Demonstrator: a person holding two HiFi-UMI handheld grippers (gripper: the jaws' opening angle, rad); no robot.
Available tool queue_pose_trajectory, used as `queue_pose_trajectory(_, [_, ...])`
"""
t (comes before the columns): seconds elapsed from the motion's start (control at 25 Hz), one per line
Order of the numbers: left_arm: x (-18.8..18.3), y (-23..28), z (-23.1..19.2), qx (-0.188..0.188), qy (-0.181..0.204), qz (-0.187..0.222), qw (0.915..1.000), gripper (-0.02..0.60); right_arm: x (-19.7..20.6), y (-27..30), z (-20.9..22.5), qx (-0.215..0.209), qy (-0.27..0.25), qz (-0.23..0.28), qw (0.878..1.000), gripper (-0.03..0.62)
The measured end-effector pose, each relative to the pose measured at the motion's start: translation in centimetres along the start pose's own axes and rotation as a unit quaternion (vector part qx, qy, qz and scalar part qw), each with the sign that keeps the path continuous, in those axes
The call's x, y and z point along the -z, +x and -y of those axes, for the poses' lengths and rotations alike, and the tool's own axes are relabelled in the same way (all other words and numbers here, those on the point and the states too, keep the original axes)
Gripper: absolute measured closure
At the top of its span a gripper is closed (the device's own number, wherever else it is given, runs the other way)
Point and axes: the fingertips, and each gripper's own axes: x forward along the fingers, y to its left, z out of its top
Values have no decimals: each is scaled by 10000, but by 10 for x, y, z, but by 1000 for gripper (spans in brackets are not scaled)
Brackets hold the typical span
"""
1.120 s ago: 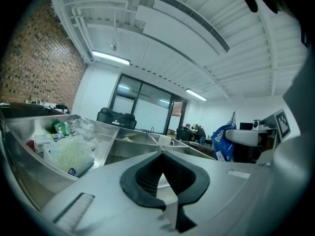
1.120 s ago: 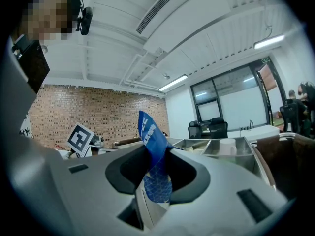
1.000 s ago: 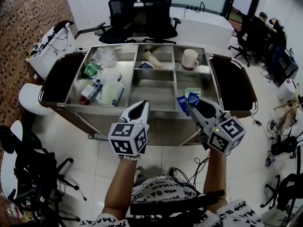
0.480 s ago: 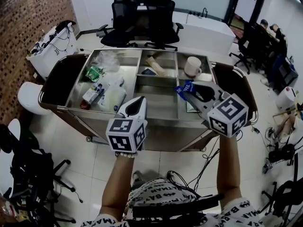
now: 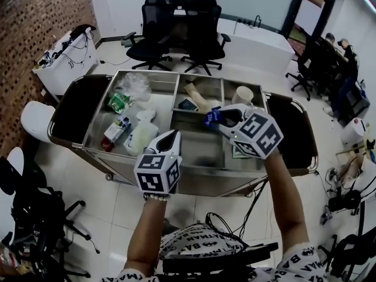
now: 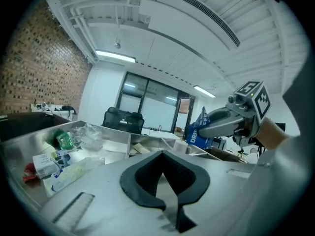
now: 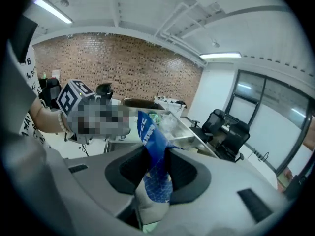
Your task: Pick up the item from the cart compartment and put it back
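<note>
The right gripper (image 5: 218,115) is clamped on a small blue packet (image 5: 211,118), which hangs in the air just right of centre in the head view, above the middle column of the cart (image 5: 205,181) and clear of everything in it. Seen along the jaws, the packet (image 7: 152,151) is pinched low on its body and its long axis runs up and out past the pads, leaning slightly left. Putting it back therefore looks like a move straight down into one of the steel compartments below. Which compartment it belongs to cannot be told from here. The right gripper is the nearer one by far. The left gripper (image 5: 169,138) sits lower in the frame at the cart's near edge, its jaws together with nothing between them (image 6: 165,181). The packet is thin, flat and glossy, blue with white print, and likely to flex or flutter when released. The cart is brushed steel with straight dividers and dark side wings. A white mug (image 5: 242,94) stands in the upper right compartment, and a crumpled clear bag (image 5: 134,86) and a pale bottle (image 5: 141,135) lie in the left one.
</note>
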Motion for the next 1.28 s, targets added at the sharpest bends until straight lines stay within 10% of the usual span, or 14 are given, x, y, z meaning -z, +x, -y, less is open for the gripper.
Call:
queue_pose_trajectory(0.6, [20,-1,-46,-262,-321,-226,9989,580,105,135,-56,-1513,-1147,-2664,9450,396])
queue_pose_trajectory(0.8, [22,-5,-54,-281,-411,-205,9986,580,110,145,-73,-1805,-1266,-2763,9354,273])
queue_pose_trajectory(1.04, [24,-10,-58,-317,-484,-132,9982,580,124,148,-86,-1928,-1474,-2999,9226,273])
queue_pose_trajectory(1.28, [26,-13,-54,-350,-412,-89,9985,580,107,135,-74,-1685,-1320,-2645,9403,273])
